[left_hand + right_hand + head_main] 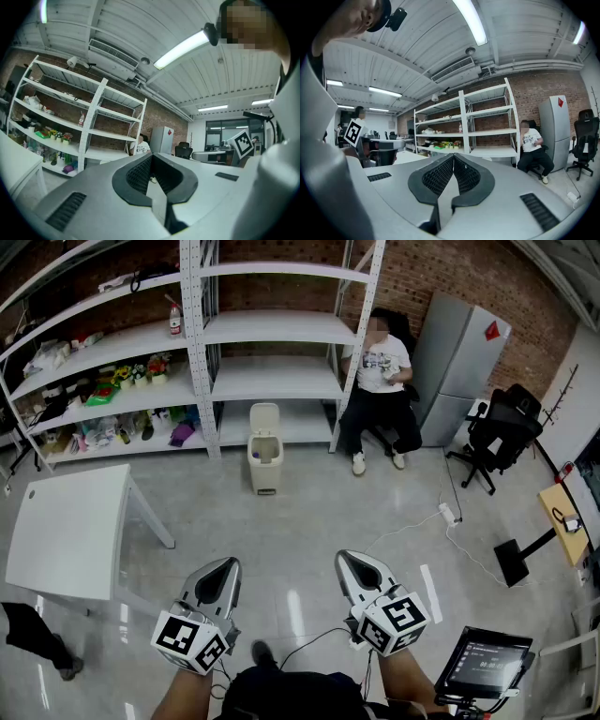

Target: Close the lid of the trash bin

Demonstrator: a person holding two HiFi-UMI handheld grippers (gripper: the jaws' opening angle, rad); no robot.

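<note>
Left gripper (pixel 221 568) and right gripper (pixel 357 564), both clenched on nothing.
The trash bin (pixel 265 463) stands well ahead of them, its lid (pixel 264 415) raised, against the shelves (pixel 272 329).

You face white shelving (pixel 272 334) at twelve o'clock against a brick wall (pixel 469 277); a grey cabinet (pixel 464 362) and black office chair (pixel 502 427) stand at two on glossy grey floor (pixel 309 521).

Trash bin (pixel 264 461) stands before the shelves (pixel 272 329), table (pixel 66 531) left, seated person (pixel 380 367) right
</note>
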